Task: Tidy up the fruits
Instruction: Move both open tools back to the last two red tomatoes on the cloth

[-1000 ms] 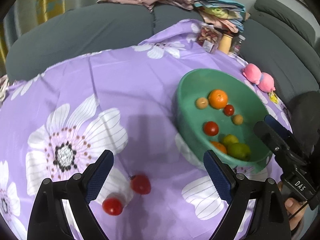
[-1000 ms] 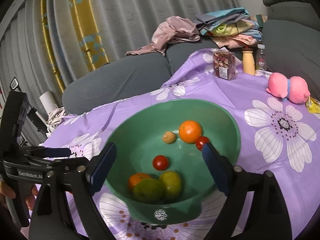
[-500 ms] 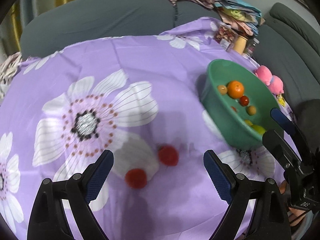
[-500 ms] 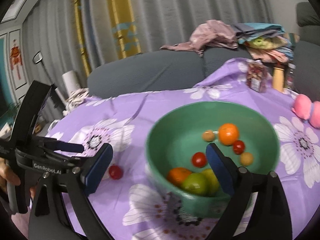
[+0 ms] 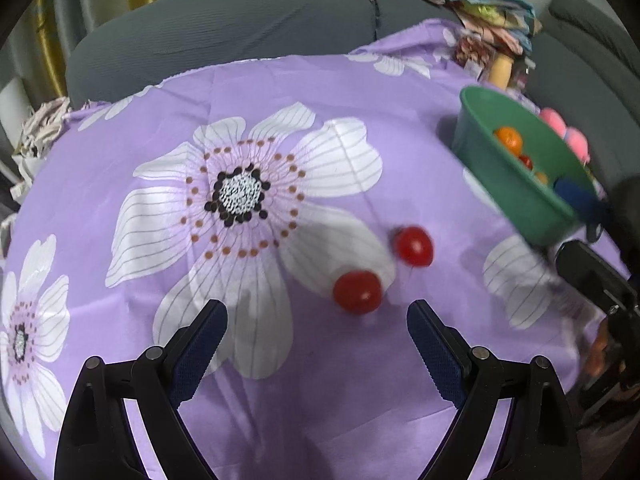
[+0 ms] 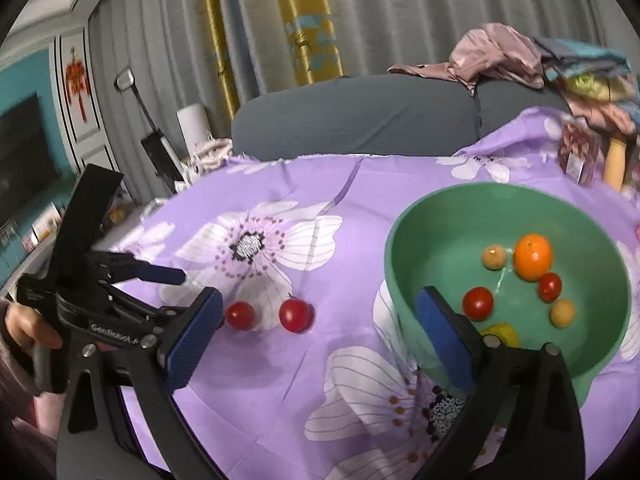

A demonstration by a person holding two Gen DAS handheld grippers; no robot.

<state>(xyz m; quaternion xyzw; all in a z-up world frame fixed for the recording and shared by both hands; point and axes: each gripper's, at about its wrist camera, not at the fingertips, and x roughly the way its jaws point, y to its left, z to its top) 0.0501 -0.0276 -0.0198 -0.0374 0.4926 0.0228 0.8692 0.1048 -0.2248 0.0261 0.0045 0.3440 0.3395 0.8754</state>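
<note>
A: Both hands have swung away from the green bowl toward the 2 loose cherry tomatoes; in the left wrist view the bowl has slid from centre-right out to the 2 o'clock edge, and the tomatoes have climbed nearer the middle.

B: And the left gripper?

A: Its jaws stand wide apart with nothing between them, hovering over the purple flowered cloth on the tabletop. The near tomato sits just past the right fingertip at about 1 o'clock, the far tomato a little beyond it, close but apart.

B: Right gripper?

A: Its jaws have just been opening and are now spread wide, gripping nothing. Its right finger overlaps the bowl's near rim in the picture; I cannot tell whether it touches. The 2 tomatoes lie between the fingertips in that view, toward 10 o'clock, both resting on the cloth.

B: What is in the bowl?

A: 1 orange, 2 red tomatoes, 2 small tan fruits, and a yellow-green fruit partly hidden behind the finger.

B: Anything else?

A: A hand holds the left gripper's handle at 9 o'clock in the right wrist view.
</note>
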